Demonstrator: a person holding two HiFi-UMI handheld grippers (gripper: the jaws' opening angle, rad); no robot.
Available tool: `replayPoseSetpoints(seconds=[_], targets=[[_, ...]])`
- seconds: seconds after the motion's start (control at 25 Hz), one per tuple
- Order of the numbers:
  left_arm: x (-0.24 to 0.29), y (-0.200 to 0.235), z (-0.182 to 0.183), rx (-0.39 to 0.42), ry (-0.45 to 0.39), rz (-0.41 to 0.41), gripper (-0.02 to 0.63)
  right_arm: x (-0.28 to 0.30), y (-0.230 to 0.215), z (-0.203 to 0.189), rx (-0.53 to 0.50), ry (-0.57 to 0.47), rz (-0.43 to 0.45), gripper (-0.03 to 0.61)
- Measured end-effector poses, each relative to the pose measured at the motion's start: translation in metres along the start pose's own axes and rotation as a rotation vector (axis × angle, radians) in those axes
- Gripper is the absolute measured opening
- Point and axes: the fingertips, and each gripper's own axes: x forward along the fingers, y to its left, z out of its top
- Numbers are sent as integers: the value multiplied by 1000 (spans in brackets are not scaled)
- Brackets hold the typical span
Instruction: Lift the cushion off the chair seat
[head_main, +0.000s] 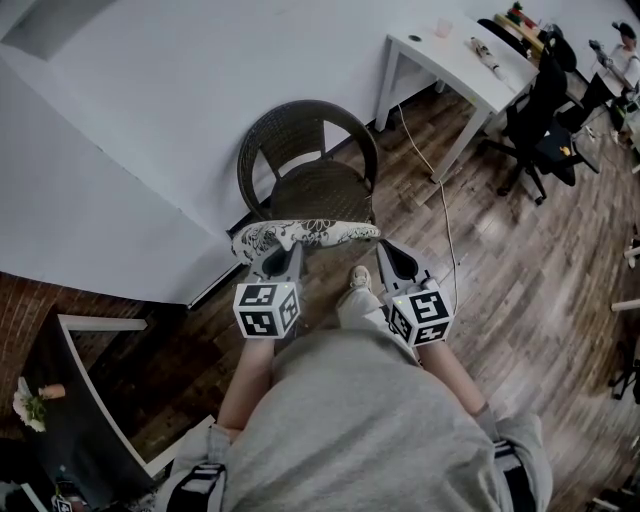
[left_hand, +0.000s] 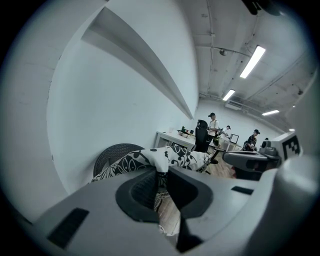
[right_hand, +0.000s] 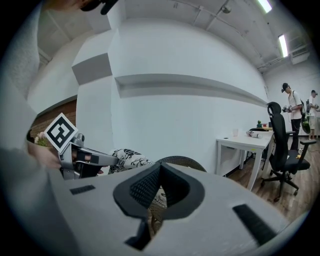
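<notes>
At the front edge of the chair (head_main: 312, 140) seat, we have the cushion (head_main: 305, 235) lying roughly level between our two tongs. It looks to be raised a little off the wicker. Our left gripper (head_main: 288, 250) is pinching the cushion's left end, and its own view shows a fold of the patterned cover caught tight between the pads. Our right gripper (head_main: 386, 250) also has its jaws closed at the tips, with patterned cloth showing just behind them. We judge it has the right end, though that bite looks slimmer and we are less sure of it.

The step in hand is the lift itself. To do it well, we should raise both hands together at the same pace, so the cushion lies flat and does not sag or swing off one side. Both pinches need to be firm, since only the cover fabric is held and a thin bite could slip. We should bring the cushion up and toward us, away from the chair's back and arms, so its far edge does not drag or catch on the weave. Off to the right, the white table (head_main: 455, 60) and the office chair (head_main: 535, 120) stand well apart and are no concern.
</notes>
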Motion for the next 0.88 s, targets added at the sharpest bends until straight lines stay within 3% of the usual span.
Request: replayPoseSetpoints(seconds=[0.88], targets=[[12,-5,-3,-13,22,13,37,3,-15,-4,4,24,3,0]])
